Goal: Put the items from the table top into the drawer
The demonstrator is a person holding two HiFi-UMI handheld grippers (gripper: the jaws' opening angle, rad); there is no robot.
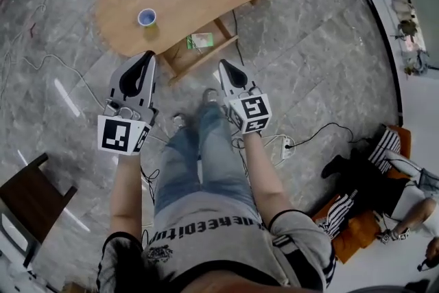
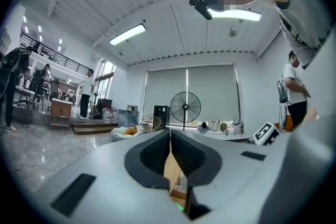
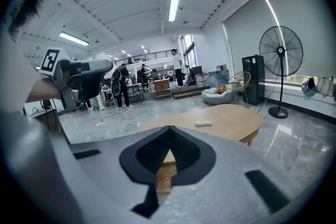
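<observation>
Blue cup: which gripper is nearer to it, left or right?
Left. The left gripper hangs just below the blue cup in the head view; the right gripper is farther off, to its lower right.

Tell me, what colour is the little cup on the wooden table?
The cup is blue with a pale inside, best seen in the head view.

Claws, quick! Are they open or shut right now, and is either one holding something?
Left claw: closed, tips together, holding nothing.
Right claw: closed, tips together, holding nothing.
</observation>
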